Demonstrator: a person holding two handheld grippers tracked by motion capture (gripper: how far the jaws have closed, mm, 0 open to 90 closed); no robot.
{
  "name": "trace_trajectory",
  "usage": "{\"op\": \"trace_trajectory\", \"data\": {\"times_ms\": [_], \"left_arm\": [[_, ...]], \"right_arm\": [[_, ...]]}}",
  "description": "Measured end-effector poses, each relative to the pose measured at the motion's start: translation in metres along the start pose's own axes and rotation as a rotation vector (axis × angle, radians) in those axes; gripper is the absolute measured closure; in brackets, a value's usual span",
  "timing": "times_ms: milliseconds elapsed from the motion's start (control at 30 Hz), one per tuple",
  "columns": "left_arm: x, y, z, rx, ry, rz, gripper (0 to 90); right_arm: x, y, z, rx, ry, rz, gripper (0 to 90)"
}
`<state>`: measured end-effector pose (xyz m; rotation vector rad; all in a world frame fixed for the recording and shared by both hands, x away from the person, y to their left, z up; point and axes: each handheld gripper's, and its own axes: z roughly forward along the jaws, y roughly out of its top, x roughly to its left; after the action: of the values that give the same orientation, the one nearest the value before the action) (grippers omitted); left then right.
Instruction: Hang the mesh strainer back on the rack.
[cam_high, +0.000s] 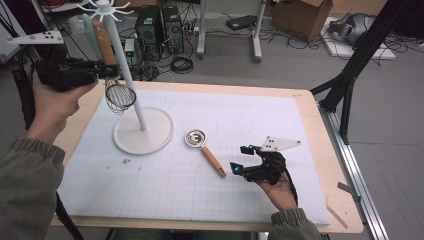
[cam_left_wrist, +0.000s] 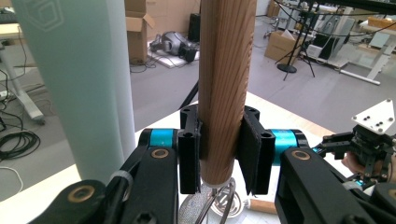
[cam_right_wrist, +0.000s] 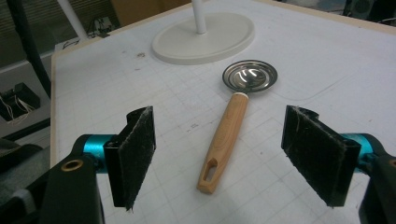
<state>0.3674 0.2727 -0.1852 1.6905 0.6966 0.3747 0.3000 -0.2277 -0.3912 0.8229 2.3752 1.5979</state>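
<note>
Room: cables, computer towers, cardboard boxes and a dark tripod stand on the grey floor behind a wooden counter (cam_high: 320, 130) covered by a white gridded mat (cam_high: 240, 125).
Left gripper (cam_high: 102, 71): raised high above the counter's left end, beside the pole of the stand; in the left gripper view its jaws are closed tight on the lower end of a wooden handle.
Whisk (cam_high: 120, 96): held by that wooden handle, wire head hanging down, up in the air just beside the pole; whether its top end is already on a hook I cannot tell.
Pale green utensil (cam_high: 89, 29): hangs near the top of the stand, close behind the whisk's handle; it looks already hung.
Stand (cam_high: 143, 131): white round base on the mat, thin pole rising to a ring of hooks at the top.
Spoon (cam_high: 204, 145): a steel bowl with a wooden handle, lying flat on the mat right of the base and apart from it, handle pointing toward the right gripper.
Right gripper (cam_high: 241, 160): resting low on the mat just beyond the spoon's handle end; in the right gripper view its jaws stand wide apart and hold nothing, with the handle lying between and ahead of them.
Progress: judged as roughly midway. The whisk is being brought to or set on a hook, and the spoon remains to be picked up and hung.
</note>
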Motion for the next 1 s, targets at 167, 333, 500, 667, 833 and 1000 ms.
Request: {"op": "trace_trajectory", "data": {"times_ms": [167,333,500,667,833,1000], "left_arm": [[0.0033,-0.0002,0.0001,-0.009,0.001,-0.019,71.2],[0.0052,-0.0005,0.0007,-0.005,0.002,-0.024,71.2],[0.0062,-0.0007,0.0028,-0.008,0.011,-0.030,71.1],[0.0066,-0.0005,0.0041,-0.012,0.018,-0.034,71.0],[0.0087,-0.0002,0.0053,-0.015,0.019,-0.039,71.0],[0.0094,0.0006,0.0079,-0.016,0.021,-0.044,70.9]], "right_arm": [[-0.0003,-0.0002,-0.0010,-0.004,0.002,0.001,25.3],[-0.0003,-0.0004,-0.0008,-0.002,0.004,0.006,25.2],[-0.0002,-0.0004,0.0002,0.000,0.006,0.001,25.3],[-0.0003,-0.0002,0.0002,-0.002,0.004,-0.002,25.4],[-0.0013,-0.0001,0.0005,-0.004,0.002,-0.002,25.4],[-0.0021,-0.0004,0.0006,-0.003,0.001,0.002,25.4]]}}
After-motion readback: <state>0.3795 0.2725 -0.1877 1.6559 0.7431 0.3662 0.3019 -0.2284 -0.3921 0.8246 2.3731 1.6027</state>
